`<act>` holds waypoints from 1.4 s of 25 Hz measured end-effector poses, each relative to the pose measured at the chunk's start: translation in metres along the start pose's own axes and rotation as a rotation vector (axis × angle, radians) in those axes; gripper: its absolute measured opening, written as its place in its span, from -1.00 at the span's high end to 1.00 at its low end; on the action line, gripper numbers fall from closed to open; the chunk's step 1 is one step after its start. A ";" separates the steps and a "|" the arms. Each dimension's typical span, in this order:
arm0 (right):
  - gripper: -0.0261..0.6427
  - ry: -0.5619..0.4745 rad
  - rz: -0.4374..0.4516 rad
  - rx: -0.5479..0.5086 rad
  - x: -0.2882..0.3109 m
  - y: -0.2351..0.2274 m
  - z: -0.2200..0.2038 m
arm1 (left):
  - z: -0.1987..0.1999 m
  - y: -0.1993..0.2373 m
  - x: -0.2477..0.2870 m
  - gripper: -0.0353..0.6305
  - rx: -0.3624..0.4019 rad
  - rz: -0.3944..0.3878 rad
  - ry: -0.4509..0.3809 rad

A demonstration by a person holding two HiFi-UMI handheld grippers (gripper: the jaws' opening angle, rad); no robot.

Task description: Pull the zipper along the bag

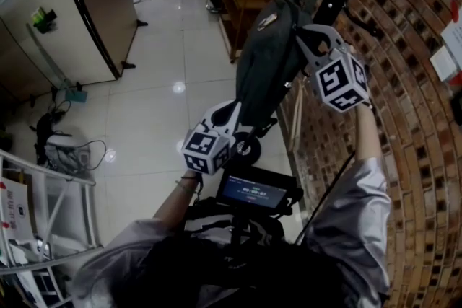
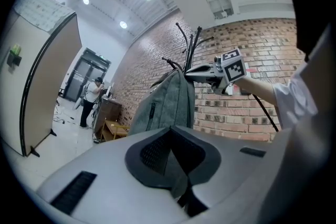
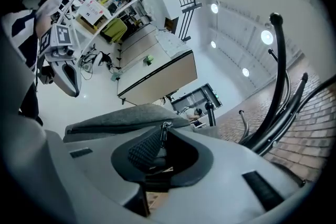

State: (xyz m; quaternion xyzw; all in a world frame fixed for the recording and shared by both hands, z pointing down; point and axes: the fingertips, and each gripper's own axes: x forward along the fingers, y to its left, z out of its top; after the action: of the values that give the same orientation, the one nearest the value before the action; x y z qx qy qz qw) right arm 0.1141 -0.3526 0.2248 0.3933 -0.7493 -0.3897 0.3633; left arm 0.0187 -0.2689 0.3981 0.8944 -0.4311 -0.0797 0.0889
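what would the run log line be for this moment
left hand-held gripper: shut on bag, low end | right hand-held gripper: open, zipper pull between jaws | bag: hangs from rack

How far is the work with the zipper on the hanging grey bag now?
Done: the left gripper is shut on the lower edge of the bag, steadying it. In hand: the right gripper is at the top of the bag with the zipper pull between its jaws; a firm pinch is not certain. Left: the pull along the zipper itself; no opened stretch is visible yet.
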 end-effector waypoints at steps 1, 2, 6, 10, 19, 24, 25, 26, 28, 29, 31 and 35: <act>0.77 0.001 0.003 0.017 -0.001 -0.001 -0.001 | 0.000 -0.001 0.000 0.88 0.000 -0.001 0.000; 0.77 0.005 0.004 0.036 -0.002 -0.001 -0.003 | 0.000 -0.001 -0.001 0.87 0.001 -0.002 0.001; 0.78 -0.014 0.023 0.088 -0.007 -0.005 -0.001 | 0.000 0.000 -0.002 0.88 0.000 0.000 0.002; 0.88 -0.035 0.054 0.141 -0.011 -0.009 0.004 | 0.000 0.000 -0.002 0.87 0.000 0.001 0.004; 0.89 0.001 0.054 0.114 -0.010 -0.003 0.002 | -0.001 -0.005 -0.003 0.87 0.005 -0.010 0.006; 0.89 0.016 0.052 0.112 -0.014 0.000 0.003 | -0.002 -0.006 -0.005 0.87 0.006 -0.008 0.007; 0.89 0.023 0.050 0.104 -0.014 0.001 0.003 | -0.002 -0.006 -0.005 0.87 0.006 -0.008 0.008; 0.89 0.029 0.049 0.098 -0.015 0.002 0.003 | -0.002 -0.005 -0.006 0.87 0.006 -0.008 0.008; 0.89 0.037 0.051 0.095 -0.015 0.005 0.002 | -0.001 -0.005 -0.007 0.87 0.005 -0.006 0.008; 0.89 0.041 0.051 0.095 -0.016 0.006 0.002 | -0.001 -0.004 -0.008 0.87 0.004 -0.004 0.008; 0.89 0.047 0.051 0.095 -0.017 0.008 0.001 | -0.001 -0.004 -0.009 0.87 0.003 -0.002 0.008; 0.88 0.055 0.052 0.102 -0.018 0.011 0.000 | -0.001 -0.004 -0.011 0.87 0.003 -0.002 0.008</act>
State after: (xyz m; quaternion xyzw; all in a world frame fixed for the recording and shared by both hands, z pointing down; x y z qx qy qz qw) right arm 0.1183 -0.3329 0.2301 0.4024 -0.7678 -0.3304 0.3734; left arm 0.0149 -0.2581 0.3992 0.8953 -0.4299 -0.0756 0.0892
